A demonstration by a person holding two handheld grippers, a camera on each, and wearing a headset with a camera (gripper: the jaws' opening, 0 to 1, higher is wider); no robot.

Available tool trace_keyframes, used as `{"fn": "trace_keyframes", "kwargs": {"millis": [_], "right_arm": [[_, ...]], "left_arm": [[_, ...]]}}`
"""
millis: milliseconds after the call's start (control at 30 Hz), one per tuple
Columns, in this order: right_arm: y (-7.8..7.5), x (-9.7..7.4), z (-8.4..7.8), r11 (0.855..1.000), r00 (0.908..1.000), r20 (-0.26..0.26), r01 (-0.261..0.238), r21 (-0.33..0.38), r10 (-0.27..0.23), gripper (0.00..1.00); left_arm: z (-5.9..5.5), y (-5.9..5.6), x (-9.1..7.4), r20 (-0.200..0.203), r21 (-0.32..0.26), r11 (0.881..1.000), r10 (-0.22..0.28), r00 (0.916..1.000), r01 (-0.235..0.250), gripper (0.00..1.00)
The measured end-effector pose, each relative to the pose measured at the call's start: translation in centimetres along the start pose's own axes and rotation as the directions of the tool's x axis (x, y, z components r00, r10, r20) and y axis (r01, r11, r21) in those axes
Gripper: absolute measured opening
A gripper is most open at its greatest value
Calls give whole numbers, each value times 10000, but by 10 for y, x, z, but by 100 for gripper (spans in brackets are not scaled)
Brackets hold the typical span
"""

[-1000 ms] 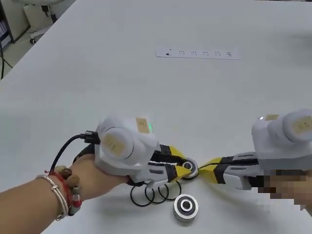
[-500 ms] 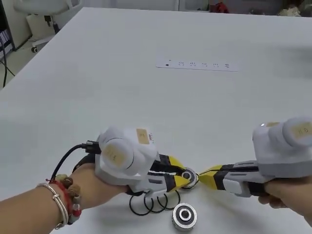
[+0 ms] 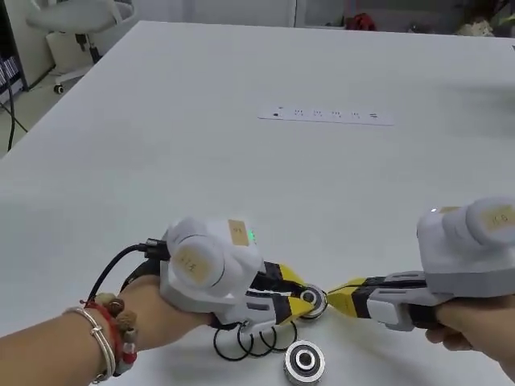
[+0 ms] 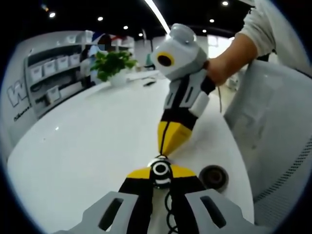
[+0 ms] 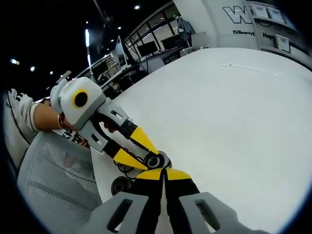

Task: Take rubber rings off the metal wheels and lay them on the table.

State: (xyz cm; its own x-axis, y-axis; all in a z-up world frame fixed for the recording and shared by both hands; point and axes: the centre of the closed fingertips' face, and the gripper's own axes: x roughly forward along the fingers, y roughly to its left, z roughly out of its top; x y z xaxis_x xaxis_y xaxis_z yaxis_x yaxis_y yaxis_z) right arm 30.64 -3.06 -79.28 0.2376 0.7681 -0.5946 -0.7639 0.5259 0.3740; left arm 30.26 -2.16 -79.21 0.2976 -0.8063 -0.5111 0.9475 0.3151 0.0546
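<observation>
Your left gripper (image 3: 299,299) is clamped across the rim of a metal wheel (image 3: 313,301). Its jaws are narrowed onto the wheel and its long axis points toward 3 o'clock in the head view. The wheel sits low over the table (image 3: 241,161), near your edge, with its bore facing up, so its axis stands roughly vertical.

Your right gripper (image 3: 336,299) lies on the same line and points to 9 o'clock. Its jaws are pressed together, with the tips at the wheel's opposite rim. Whether they pinch any rubber cannot be told.

At 7 o'clock from the held wheel, a few loose rubber rings (image 3: 248,341) overlap on the table. At 6 o'clock a second wheel (image 3: 304,361) lies flat, bore up. A power strip (image 3: 326,116) lies well away at 12 o'clock.
</observation>
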Motion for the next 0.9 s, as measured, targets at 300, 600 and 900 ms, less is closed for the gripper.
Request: {"fn": "trace_keyframes", "kwargs": {"millis": [300,600,900], "right_arm": [[0,0,2,9999,10000,-15,16,137,-16,0],[1,1,3,10000,10000,-40,38,-12,-38,0],[4,2,6,9996,10000,-95,-2,-272,-1,0]], "left_arm": [[0,0,0,-120,135,9999,10,9999,-9,13],[0,0,0,-186,159,9999,23,9998,-20,13],[0,0,0,-182,213,9998,8,9998,-4,13]]}}
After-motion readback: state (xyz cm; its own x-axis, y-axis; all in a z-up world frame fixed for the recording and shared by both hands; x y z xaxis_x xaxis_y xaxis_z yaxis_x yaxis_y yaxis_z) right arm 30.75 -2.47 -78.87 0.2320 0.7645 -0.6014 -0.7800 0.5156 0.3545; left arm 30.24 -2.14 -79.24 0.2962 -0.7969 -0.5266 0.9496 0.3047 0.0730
